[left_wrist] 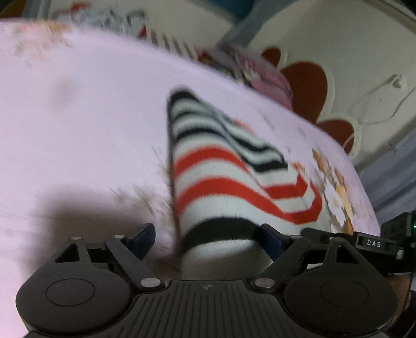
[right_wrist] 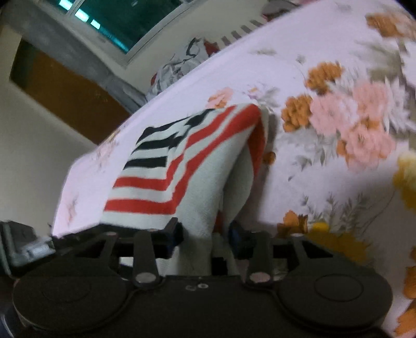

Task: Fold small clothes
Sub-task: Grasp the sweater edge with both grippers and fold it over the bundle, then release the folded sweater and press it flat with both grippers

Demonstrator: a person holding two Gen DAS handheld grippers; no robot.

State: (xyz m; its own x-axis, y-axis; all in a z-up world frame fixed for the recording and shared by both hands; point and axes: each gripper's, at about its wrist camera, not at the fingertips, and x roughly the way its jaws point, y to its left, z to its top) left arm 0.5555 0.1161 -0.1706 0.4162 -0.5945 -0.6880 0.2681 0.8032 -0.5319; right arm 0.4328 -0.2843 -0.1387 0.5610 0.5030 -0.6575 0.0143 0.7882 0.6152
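Note:
A small striped garment (left_wrist: 223, 179), white with red and black stripes, lies partly lifted over a pale pink floral bedsheet (left_wrist: 78, 117). My left gripper (left_wrist: 208, 239) has wide jaws, with the garment's black-and-white edge lying between the blue fingertips (left_wrist: 270, 235); no pinch shows. In the right wrist view the same garment (right_wrist: 182, 166) is raised at its near edge. My right gripper (right_wrist: 205, 234) is shut on a bunched white fold of it.
The bedsheet (right_wrist: 338, 117) has orange and pink flowers. A pile of other clothes (left_wrist: 262, 75) lies at the far edge of the bed. A wall with red flower decals (left_wrist: 306, 85) is behind. A window (right_wrist: 124, 23) and a brown door (right_wrist: 67, 91) are beyond the bed.

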